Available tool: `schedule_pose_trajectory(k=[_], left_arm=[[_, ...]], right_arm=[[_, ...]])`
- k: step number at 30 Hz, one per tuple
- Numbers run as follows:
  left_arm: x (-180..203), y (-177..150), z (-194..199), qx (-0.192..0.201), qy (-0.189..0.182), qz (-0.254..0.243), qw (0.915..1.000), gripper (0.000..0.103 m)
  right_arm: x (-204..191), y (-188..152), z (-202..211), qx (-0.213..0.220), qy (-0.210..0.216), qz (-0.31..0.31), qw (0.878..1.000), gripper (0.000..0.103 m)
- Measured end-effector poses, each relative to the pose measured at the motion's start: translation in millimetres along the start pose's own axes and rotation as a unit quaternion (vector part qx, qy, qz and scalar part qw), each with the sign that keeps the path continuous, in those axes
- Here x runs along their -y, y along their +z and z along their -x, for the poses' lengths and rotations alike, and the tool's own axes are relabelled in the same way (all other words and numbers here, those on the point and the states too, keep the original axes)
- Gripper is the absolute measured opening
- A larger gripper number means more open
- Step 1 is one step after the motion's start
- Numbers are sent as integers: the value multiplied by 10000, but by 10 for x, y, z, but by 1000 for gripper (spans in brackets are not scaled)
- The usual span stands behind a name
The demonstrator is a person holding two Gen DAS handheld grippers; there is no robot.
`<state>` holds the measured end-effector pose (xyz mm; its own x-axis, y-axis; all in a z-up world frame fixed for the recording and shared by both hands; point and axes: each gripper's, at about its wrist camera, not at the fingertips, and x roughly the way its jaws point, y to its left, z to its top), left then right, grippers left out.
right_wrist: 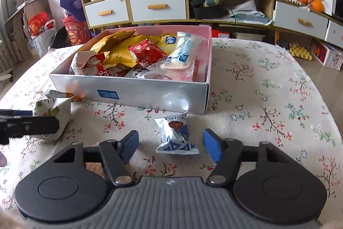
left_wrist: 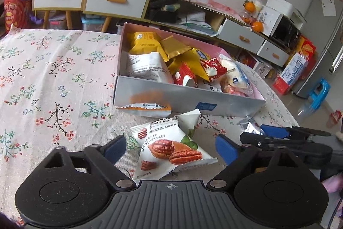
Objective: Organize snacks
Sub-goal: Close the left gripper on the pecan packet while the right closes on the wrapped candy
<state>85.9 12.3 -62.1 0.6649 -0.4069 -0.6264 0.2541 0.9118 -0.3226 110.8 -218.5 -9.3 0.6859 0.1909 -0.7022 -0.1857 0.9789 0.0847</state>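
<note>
A silver box [left_wrist: 225, 103] with a pink inside stands on the flowered tablecloth and holds several snack packets; it also shows in the right wrist view [right_wrist: 150, 93]. My left gripper [left_wrist: 171, 148] is open around a white pecan packet [left_wrist: 171, 149] lying on the cloth. My right gripper [right_wrist: 170, 146] is open around a silver and blue packet [right_wrist: 174, 136] in front of the box. The pecan packet also shows at the left in the right wrist view [right_wrist: 55, 115]. An orange-edged packet [left_wrist: 148, 108] lies against the box front.
The table [right_wrist: 268, 89] has a floral cloth and a rounded right edge. The right gripper's fingers [left_wrist: 278, 132] show at the right in the left wrist view, over the silver packet [left_wrist: 249, 126]. Cabinets with drawers [right_wrist: 154, 6] and clutter stand behind the table.
</note>
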Motion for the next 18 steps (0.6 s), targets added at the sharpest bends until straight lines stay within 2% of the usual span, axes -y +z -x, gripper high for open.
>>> schedule_pose_trajectory(k=[3, 6, 11, 18], left_arm=[[-9, 10, -9, -59, -46, 49, 10000, 71], [7, 19, 12, -87, -53, 45, 9999, 65], [40, 39, 49, -183, -12, 5, 9998, 59], [52, 51, 162, -226, -84, -44, 9997, 56]], right_arm=[[-14, -9, 5, 21, -59, 144, 9999, 46], [-40, -1, 21, 5, -55, 233, 9997, 31], [-83, 30, 40, -47, -99, 320, 9994, 23], [-118, 97, 68, -122, -81, 265, 9995, 20]])
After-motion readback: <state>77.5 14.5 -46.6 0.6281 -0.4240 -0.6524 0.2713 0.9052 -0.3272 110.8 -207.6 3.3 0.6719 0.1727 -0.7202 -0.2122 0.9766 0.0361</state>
